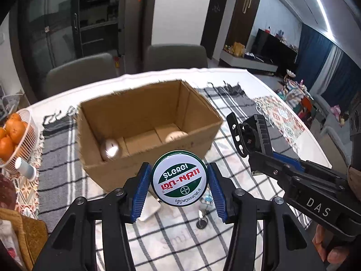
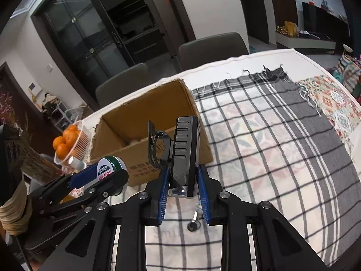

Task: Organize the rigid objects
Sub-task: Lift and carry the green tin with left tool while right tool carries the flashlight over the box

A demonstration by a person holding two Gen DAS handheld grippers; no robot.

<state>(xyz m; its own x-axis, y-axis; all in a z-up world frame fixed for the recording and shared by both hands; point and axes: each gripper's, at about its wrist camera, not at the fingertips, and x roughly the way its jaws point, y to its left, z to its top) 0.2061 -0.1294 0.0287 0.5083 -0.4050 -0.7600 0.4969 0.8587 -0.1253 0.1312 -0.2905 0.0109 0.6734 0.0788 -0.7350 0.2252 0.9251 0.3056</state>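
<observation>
My left gripper [image 1: 179, 180] is shut on a round green-and-white tin [image 1: 179, 178] and holds it above the table, just in front of an open cardboard box [image 1: 135, 117]. The box holds a silver round object [image 1: 110, 150] and a pale round one [image 1: 176, 136]. My right gripper [image 2: 183, 180] is shut on a black clip-on device [image 2: 182, 151], held beside the box's right corner. The right gripper and its device also show in the left wrist view [image 1: 250, 135]. The tin also shows in the right wrist view [image 2: 110, 168].
A checked cloth [image 2: 270, 135] covers the table. Keys [image 1: 203, 219] and a white flat item [image 1: 149, 210] lie under the grippers. A wire basket of oranges [image 1: 13, 135] and a small white bottle [image 1: 24, 168] stand at the left. Chairs [image 1: 176, 56] stand behind the table.
</observation>
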